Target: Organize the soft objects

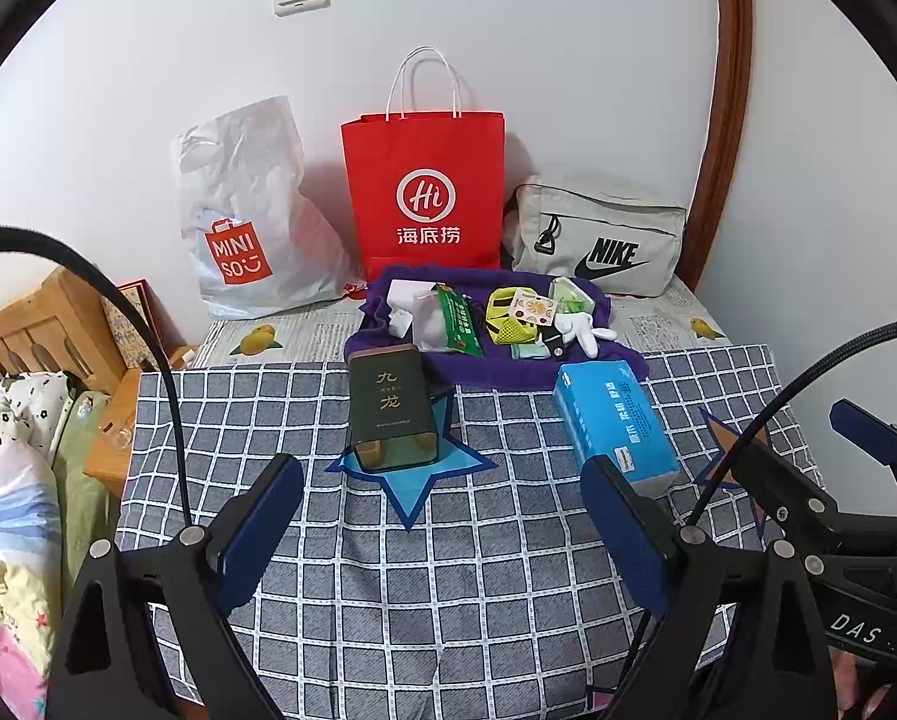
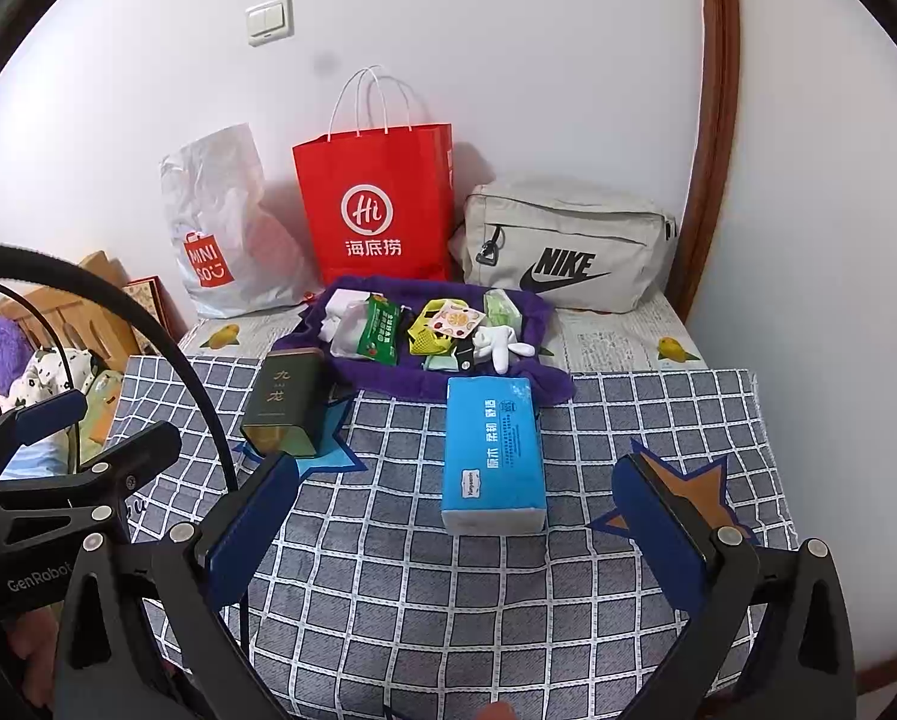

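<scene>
Right now your left gripper and right gripper both hover spread and empty over the checked cloth. Ahead lie the blue tissue pack, the dark tin left of it, and, farther off, small soft items on the purple towel.

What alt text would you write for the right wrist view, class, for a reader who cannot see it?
The open right gripper hovers over a checked cloth, facing a blue tissue pack and a dark green tin. Behind, small items lie on a purple towel before three bags.
</scene>
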